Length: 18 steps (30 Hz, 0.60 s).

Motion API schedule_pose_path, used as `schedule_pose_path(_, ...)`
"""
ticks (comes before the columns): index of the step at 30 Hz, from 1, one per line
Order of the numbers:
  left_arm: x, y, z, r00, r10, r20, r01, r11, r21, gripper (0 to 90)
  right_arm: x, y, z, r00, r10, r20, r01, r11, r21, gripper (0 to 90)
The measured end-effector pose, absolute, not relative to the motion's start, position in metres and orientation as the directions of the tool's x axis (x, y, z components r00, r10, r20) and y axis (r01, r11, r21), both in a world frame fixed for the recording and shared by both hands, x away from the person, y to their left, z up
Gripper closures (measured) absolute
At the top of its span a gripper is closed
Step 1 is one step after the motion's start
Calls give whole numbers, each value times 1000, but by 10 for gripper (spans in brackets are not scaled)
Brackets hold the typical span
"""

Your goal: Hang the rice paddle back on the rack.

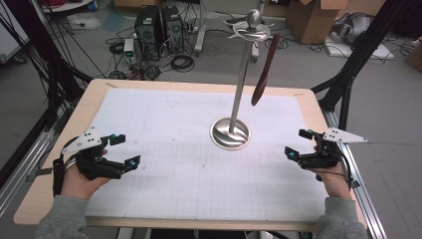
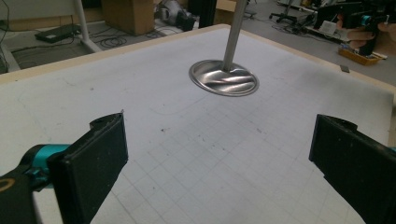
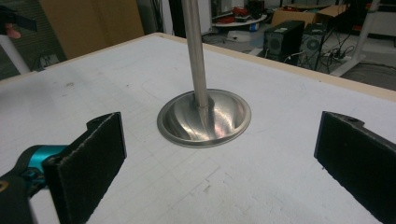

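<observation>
At the left of the high view the left hand-held gripper (image 1: 124, 150) sits low over the near-left part of the counter (image 1: 59, 149), its jaws spread wide with nothing between them and pointing toward the middle of the white gridded mat (image 1: 164, 149). The left gripper view confirms the wide gap: bare mat lies between the two black pads, and the round base of the metal stand (image 2: 224, 78) lies well ahead, with the other hand far off at the upper right. The high view alone gives the whole stand (image 1: 230, 133): its thin pole rises upright from the dished base near the middle of the counter to a crown of hooks topped by a ball, and a dark brown utensil (image 1: 263, 74) hangs from the right side of that crown. The utensil's long axis runs nearly vertical, tilted a little, with its broader end pointing down and clear of the mat. The two gripper views cut the pole off and show neither crown nor utensil. The right gripper view brings the base (image 3: 203, 117) closer, between its two pads but well ahead of them. At the right of the high view the right hand-held gripper (image 1: 298, 144) is likewise wide open, holding nothing, pointing left toward the stand and well apart from it.
</observation>
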<state>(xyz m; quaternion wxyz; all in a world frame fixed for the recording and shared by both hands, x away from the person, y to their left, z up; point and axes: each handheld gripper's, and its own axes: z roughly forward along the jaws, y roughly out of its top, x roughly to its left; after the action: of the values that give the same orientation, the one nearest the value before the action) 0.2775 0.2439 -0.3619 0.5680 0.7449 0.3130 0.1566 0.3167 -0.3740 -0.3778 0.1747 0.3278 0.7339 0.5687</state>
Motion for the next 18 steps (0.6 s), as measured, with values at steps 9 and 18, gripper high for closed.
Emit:
schedule_pose_path(9, 277, 244, -362, 758, 641, -119, 287, -165, 944, 49, 311, -382, -381, -715, 687, 131, 282, 112, 953, 8)
schedule_pose_path(18, 278, 243, -362, 757, 643, -116, 284, -164, 945, 49, 307, -393, -393, -698, 703, 139, 304, 116, 945, 8)
